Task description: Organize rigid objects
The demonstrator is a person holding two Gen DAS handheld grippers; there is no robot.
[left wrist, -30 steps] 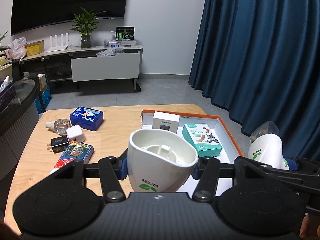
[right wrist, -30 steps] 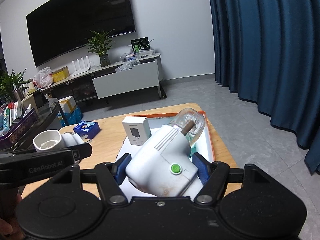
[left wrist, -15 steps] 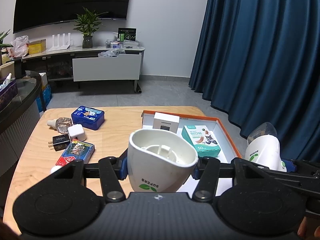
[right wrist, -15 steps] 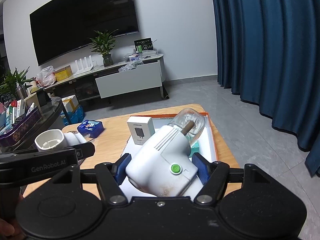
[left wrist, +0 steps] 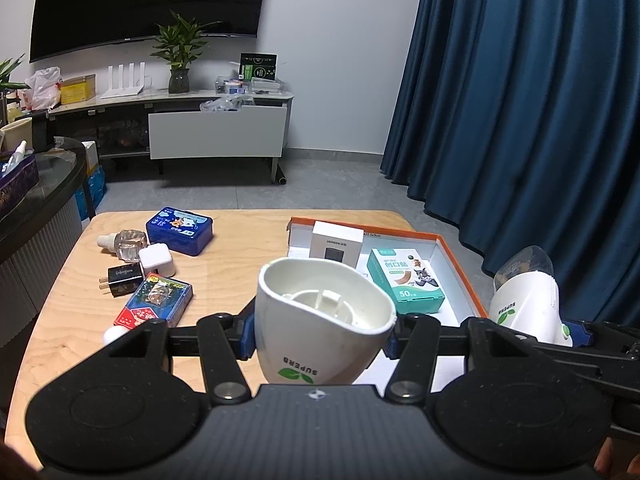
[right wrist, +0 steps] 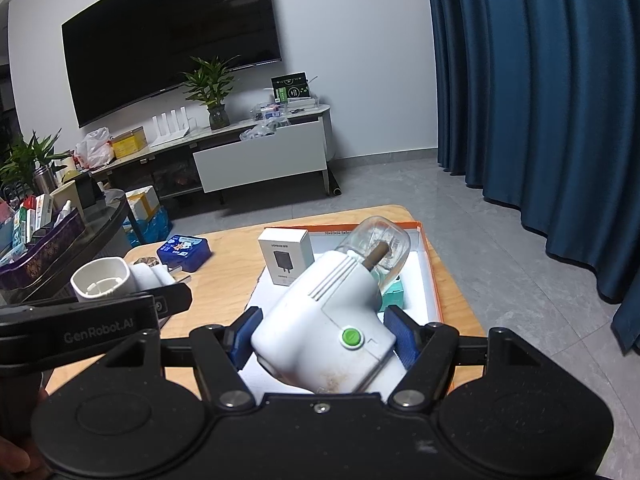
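My left gripper [left wrist: 320, 336] is shut on a white hollow cap [left wrist: 320, 320] printed SUPERB, its open end facing up, held above the wooden table [left wrist: 240, 248]. My right gripper [right wrist: 320, 338] is shut on a white plug-in repellent device [right wrist: 324, 328] with a green button and a clear bottle [right wrist: 376, 248] at its far end. That device [left wrist: 524, 304] also shows at the right of the left wrist view. The orange-rimmed white box [left wrist: 452, 256] holds a white charger box [left wrist: 338, 240] and a teal plaster box [left wrist: 404, 280].
On the table's left lie a blue tin [left wrist: 180, 232], a clear refill bottle [left wrist: 122, 240], a white cube charger [left wrist: 157, 260], a black plug [left wrist: 122, 280] and a card pack [left wrist: 154, 300]. A dark side table [right wrist: 60, 240] stands left; blue curtains [left wrist: 520, 100] hang right.
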